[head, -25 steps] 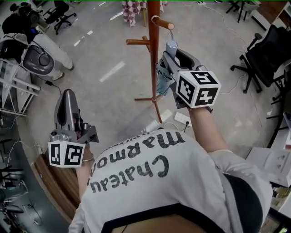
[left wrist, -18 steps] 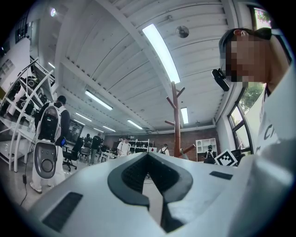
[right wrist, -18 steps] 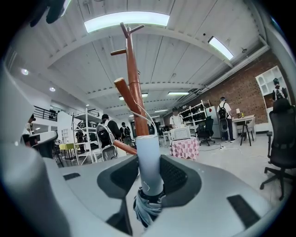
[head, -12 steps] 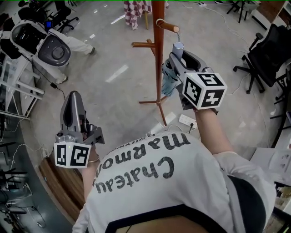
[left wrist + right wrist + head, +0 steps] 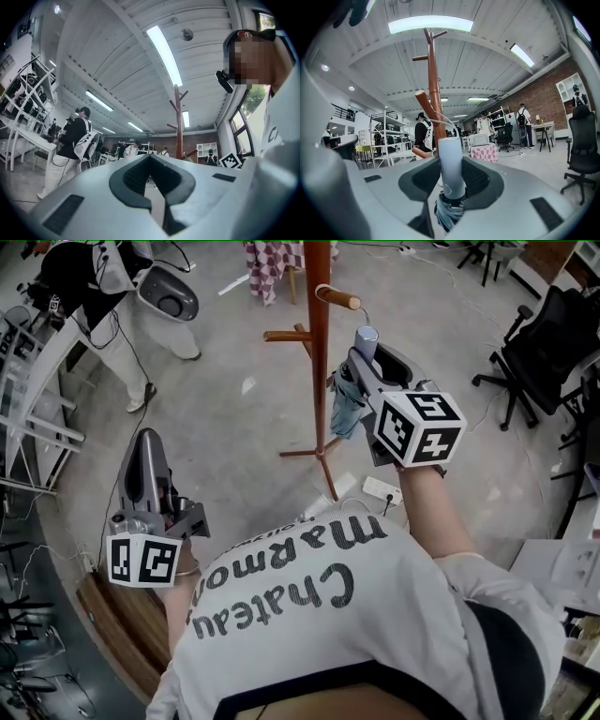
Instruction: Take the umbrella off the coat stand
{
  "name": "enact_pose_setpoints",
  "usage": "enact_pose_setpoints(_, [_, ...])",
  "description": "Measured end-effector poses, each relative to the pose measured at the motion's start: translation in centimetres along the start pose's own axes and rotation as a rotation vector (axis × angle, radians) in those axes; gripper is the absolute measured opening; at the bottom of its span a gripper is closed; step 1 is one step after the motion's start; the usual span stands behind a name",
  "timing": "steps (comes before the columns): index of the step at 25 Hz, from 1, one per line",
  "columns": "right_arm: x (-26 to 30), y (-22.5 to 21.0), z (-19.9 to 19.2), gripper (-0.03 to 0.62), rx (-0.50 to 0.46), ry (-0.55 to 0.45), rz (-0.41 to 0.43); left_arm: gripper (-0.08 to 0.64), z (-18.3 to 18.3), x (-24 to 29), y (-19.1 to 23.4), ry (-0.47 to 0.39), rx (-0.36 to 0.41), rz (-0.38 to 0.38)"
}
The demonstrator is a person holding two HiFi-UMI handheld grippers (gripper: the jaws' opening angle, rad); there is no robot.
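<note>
A brown wooden coat stand (image 5: 319,362) rises from the grey floor, also seen in the right gripper view as the coat stand (image 5: 433,89). A folded blue-grey umbrella (image 5: 344,407) hangs close beside its pole. Its pale cylindrical handle (image 5: 451,161) stands upright between the pads of my right gripper (image 5: 362,358), which is shut on it. A thin strap loops from the handle up to a slanting peg (image 5: 337,297). My left gripper (image 5: 146,444) is held low at the left, far from the stand, with its jaws together and nothing in them.
A person with a white backpack (image 5: 108,282) walks at the upper left by metal shelving (image 5: 28,399). A black office chair (image 5: 544,348) stands at the right. A power strip (image 5: 380,488) lies near the stand's feet. A checked cloth (image 5: 270,263) hangs behind the stand.
The person in the background has walked up and to the right across the upper left. Both grippers and the umbrella keep about the same places beside the stand.
</note>
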State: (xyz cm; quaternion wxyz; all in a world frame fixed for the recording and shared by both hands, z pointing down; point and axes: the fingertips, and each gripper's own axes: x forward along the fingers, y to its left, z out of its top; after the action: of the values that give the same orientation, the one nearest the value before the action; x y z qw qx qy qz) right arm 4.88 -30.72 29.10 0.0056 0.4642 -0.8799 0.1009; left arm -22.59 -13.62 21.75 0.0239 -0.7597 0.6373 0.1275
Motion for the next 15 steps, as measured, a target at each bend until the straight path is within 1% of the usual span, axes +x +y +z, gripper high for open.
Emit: enact_pose_setpoints(15, [-0.8, -0.4, 1.1, 0.156, -0.013, -0.035, -0.021, 0.021, -0.3, 0.1, 0.0, -0.002, -0.012, -0.013])
